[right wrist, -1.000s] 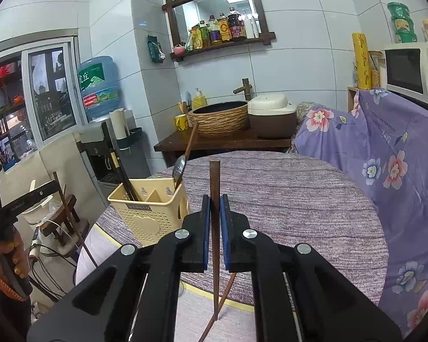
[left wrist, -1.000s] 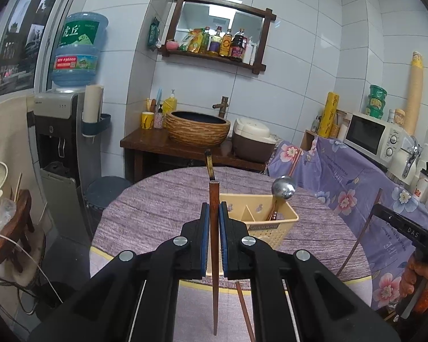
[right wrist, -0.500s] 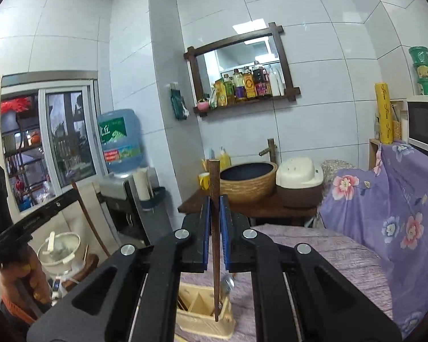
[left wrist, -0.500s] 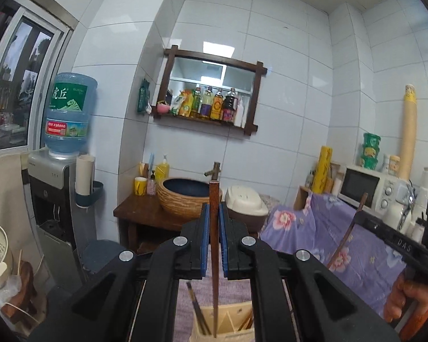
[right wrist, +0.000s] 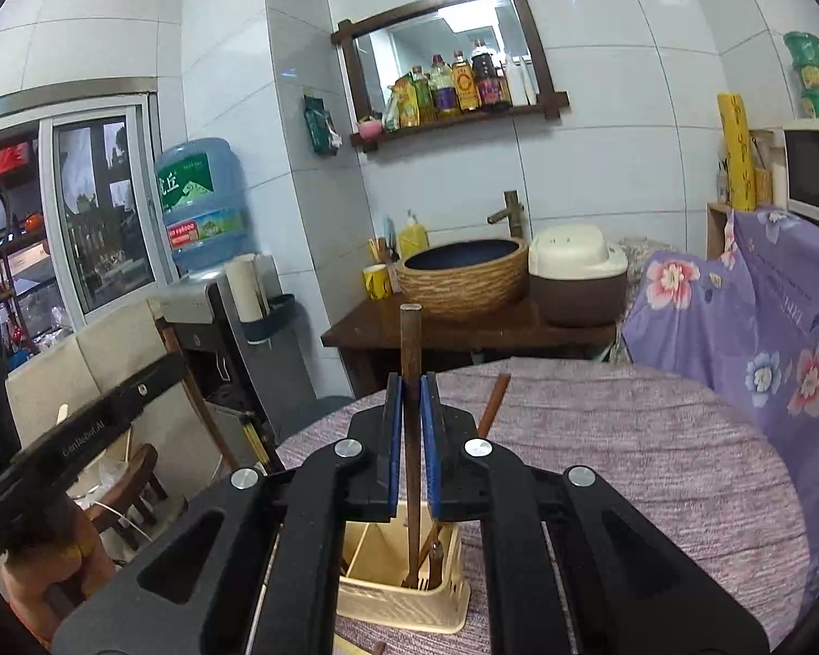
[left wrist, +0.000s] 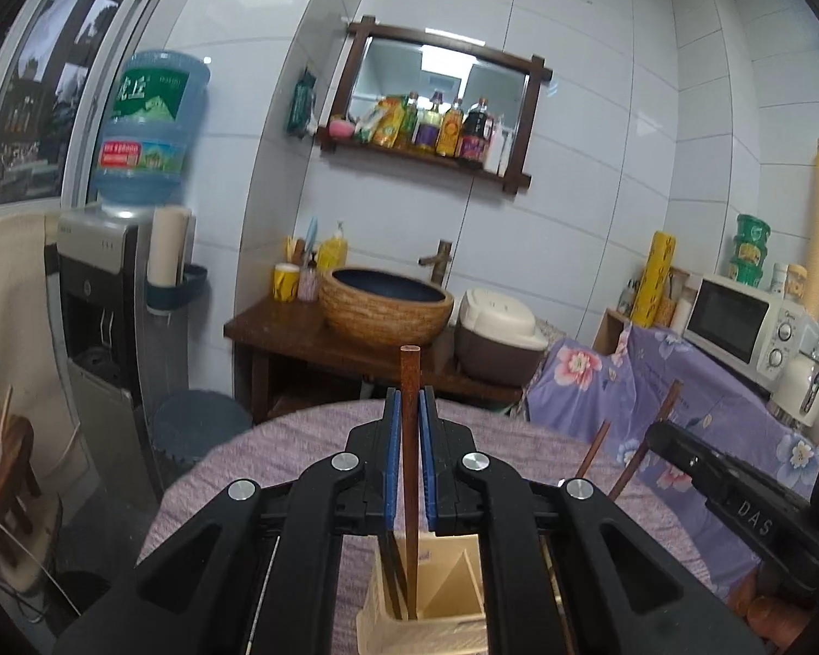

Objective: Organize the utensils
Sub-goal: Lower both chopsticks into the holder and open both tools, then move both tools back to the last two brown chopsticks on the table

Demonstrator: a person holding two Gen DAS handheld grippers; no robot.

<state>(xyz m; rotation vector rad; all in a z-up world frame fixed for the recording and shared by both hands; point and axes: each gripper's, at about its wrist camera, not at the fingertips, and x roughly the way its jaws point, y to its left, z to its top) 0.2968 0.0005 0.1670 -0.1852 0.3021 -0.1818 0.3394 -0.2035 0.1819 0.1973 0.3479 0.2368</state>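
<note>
My left gripper (left wrist: 408, 398) is shut on a brown chopstick (left wrist: 409, 371) held upright. Its lower tip reaches into the left compartment of the cream utensil basket (left wrist: 453, 627) directly below, beside dark chopsticks. My right gripper (right wrist: 411, 382) is shut on a second brown chopstick (right wrist: 411, 338), whose tip dips into the same basket (right wrist: 398, 600) among other handles. A brown ladle handle (right wrist: 494, 404) leans out of the basket behind the fingers. Each view shows the other gripper at its edge, above the round purple-clothed table (right wrist: 628, 436).
Behind the table stands a dark wooden stand with a woven basin (left wrist: 385, 300) and a rice cooker (left wrist: 497, 333). A water dispenser (left wrist: 109, 284) is at the left. A microwave (left wrist: 742, 327) sits on a floral-covered counter at the right. A bottle shelf hangs on the tiled wall.
Both grippers rose and moved forward from the near table edge to above the basket. The basket, once ahead of the fingers, now sits right under them with both chopstick tips inside.
</note>
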